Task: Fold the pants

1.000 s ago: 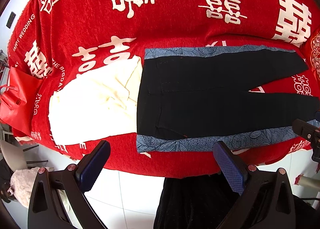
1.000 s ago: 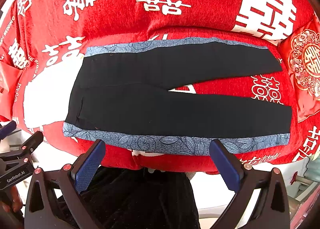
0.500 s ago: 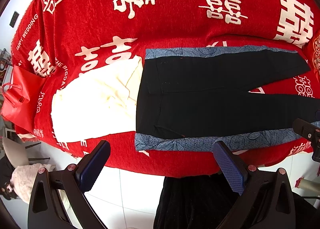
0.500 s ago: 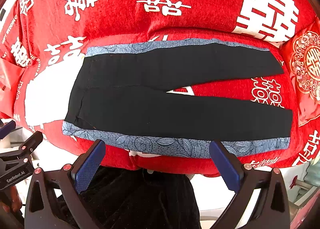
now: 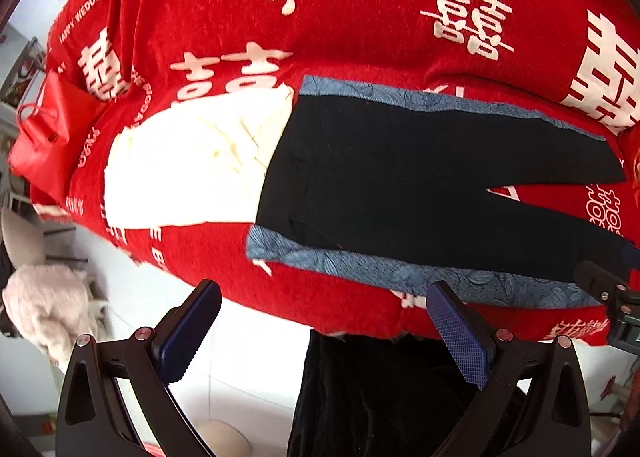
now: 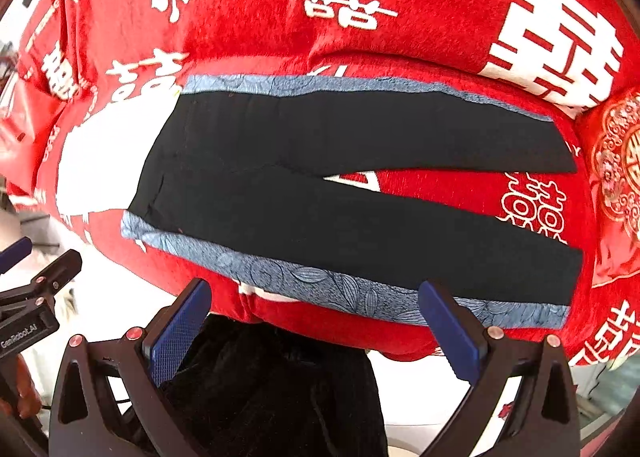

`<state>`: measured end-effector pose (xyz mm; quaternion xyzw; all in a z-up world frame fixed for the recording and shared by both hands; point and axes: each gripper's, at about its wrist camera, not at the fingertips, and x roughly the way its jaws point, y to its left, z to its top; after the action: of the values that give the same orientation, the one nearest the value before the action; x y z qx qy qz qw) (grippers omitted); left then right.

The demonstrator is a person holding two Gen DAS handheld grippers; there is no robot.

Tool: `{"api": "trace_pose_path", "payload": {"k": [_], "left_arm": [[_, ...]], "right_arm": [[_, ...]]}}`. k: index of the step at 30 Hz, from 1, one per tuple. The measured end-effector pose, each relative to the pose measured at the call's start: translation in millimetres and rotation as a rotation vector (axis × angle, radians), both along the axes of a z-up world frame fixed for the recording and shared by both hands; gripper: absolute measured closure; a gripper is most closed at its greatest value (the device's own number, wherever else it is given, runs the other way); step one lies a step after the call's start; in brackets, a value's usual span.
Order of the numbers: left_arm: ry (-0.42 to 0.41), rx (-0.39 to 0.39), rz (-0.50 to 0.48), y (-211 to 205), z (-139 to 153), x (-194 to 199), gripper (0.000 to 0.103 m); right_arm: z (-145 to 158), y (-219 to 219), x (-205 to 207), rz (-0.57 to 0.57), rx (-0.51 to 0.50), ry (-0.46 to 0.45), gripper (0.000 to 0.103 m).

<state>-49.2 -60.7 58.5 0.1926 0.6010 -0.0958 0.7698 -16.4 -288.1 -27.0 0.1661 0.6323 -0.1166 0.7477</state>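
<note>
Red plush cloth printed with white double-happiness characters [image 5: 360,37] covers the whole work surface ahead of us. From the left wrist view we count one pair of black pants with blue leaf-patterned side stripes [image 5: 400,185], lying flat just beyond the left gripper [image 5: 324,329], waist to its left and both legs running off to its right. One cream folded garment [image 5: 188,161] lies ahead and to the left of the gripper, touching the waistband. One red paper bag [image 5: 48,137] hangs at the far left edge of the cloth. The left gripper's two blue-padded fingers stand wide apart, holding nothing, below the cloth's near edge. Compared with a second ago, the scene here looks tilted and the pants sit a little further right.

From the right wrist view we see the same single pair of pants [image 6: 340,197] just ahead of the right gripper [image 6: 316,321], the two legs forking toward its right. Its two fingers are likewise spread wide and empty. One red cushion with a gold medallion [image 6: 616,177] sits far right. Against the earlier frame, this view too is tilted, and the near stripe now meets the right fingertip.
</note>
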Motion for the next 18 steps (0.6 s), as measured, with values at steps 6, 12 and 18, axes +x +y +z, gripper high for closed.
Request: {"api": "trace_pose_path", "payload": {"k": [6, 12, 18], "left_arm": [[0.046, -0.014, -0.016, -6, -10, -5, 0.000], [0.094, -0.075, -0.023, 6, -43, 20, 0.000], [0.148, -0.201, 0.015, 43, -95, 46, 0.000]], "right_arm": [[-9, -3, 0, -0.014, 0.003, 0.019, 0.000], [-30, -2, 3, -0.100, 0.077, -0.042, 0.000], [-72, 6, -6, -0.195, 0.325, -0.171, 0.000]]}}
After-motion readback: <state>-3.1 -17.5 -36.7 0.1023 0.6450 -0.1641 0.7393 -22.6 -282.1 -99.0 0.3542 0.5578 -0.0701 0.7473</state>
